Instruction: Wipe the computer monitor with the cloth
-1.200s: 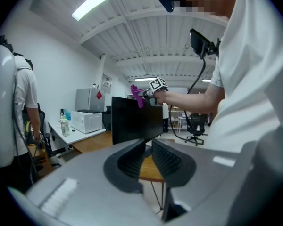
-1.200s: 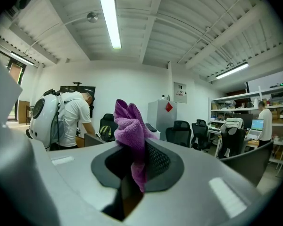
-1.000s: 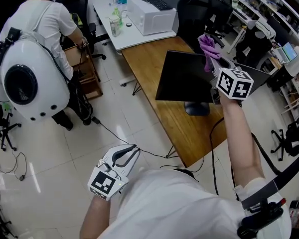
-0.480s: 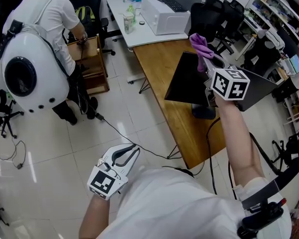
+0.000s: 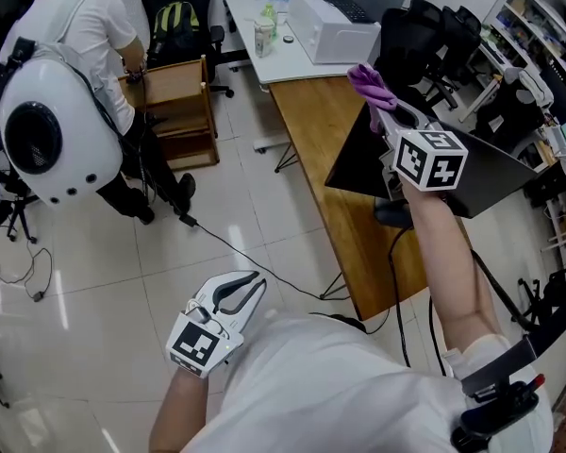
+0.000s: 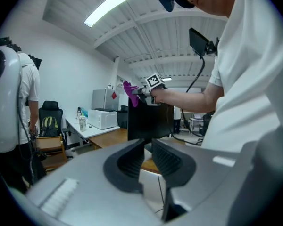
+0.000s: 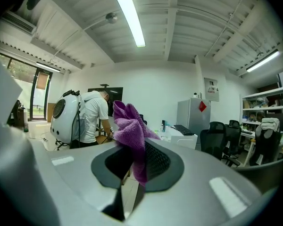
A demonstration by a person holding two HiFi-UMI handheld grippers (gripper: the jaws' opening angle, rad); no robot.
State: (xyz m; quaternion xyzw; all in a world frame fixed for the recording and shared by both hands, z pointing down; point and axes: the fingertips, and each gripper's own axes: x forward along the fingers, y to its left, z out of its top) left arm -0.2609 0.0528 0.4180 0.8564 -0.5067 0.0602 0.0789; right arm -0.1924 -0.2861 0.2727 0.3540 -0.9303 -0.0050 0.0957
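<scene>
My right gripper (image 5: 381,109) is shut on a purple cloth (image 5: 366,85) and is held high, near the top edge of the black computer monitor (image 5: 355,170). In the right gripper view the cloth (image 7: 131,126) bunches up out of the shut jaws of the right gripper (image 7: 137,157). My left gripper (image 5: 249,286) hangs low by my waist over the tiled floor, shut with nothing in it. The left gripper view looks past the left gripper (image 6: 147,150) at the monitor (image 6: 148,121), with the cloth (image 6: 129,92) at its upper left corner.
The monitor stands on a wooden desk (image 5: 325,149). Behind it, a white table (image 5: 269,59) carries a white box-shaped appliance (image 5: 335,26) and a bottle (image 5: 263,36). Black chairs (image 5: 424,36) stand far right. A person with a white backpack (image 5: 38,130) bends at a wooden cabinet (image 5: 174,102). A cable (image 5: 236,248) crosses the floor.
The head view has swung, shifting the scene to the right. My right gripper with the cloth now sits nearer the monitor's upper left corner. The left gripper has not moved.
</scene>
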